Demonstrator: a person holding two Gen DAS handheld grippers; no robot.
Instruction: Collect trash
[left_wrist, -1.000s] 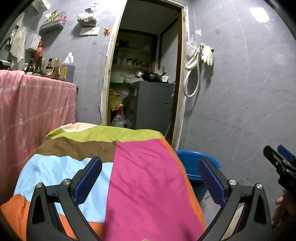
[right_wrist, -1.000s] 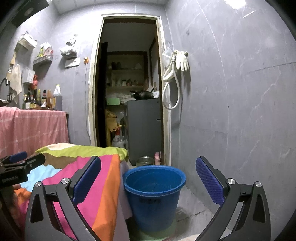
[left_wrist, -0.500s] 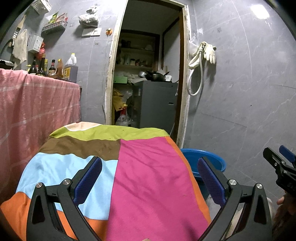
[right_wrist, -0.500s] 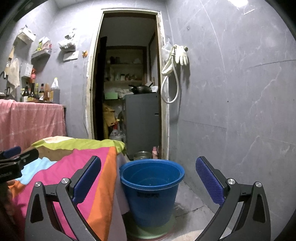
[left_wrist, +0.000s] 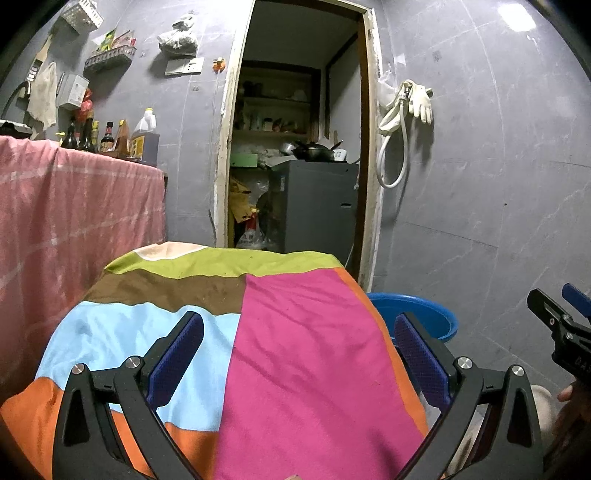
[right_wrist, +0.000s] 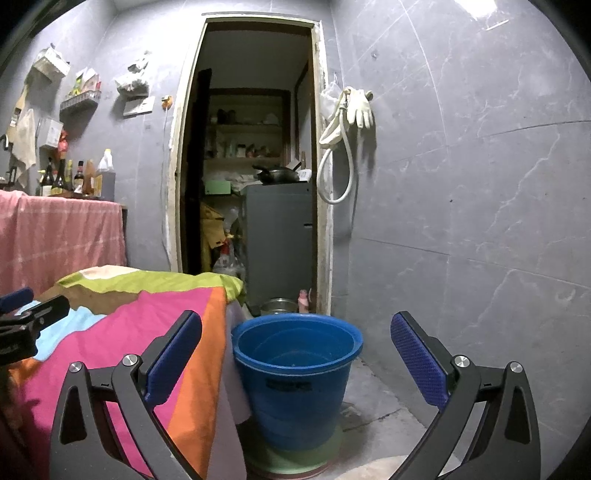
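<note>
A blue plastic bucket stands on the floor right of a table with a colourful patchwork cloth; its rim also shows in the left wrist view. My left gripper is open and empty above the cloth. My right gripper is open and empty, facing the bucket from a short way off. I see no trash on the cloth. Each gripper shows at the edge of the other's view: the right one, the left one.
A pink-draped counter with bottles stands at the left. An open doorway leads to a storeroom with a grey cabinet. Gloves and a hose hang on the grey tiled wall at the right.
Both views have shifted slightly, with the bucket and table edge a little closer and lower. Both grippers stay open and empty.
</note>
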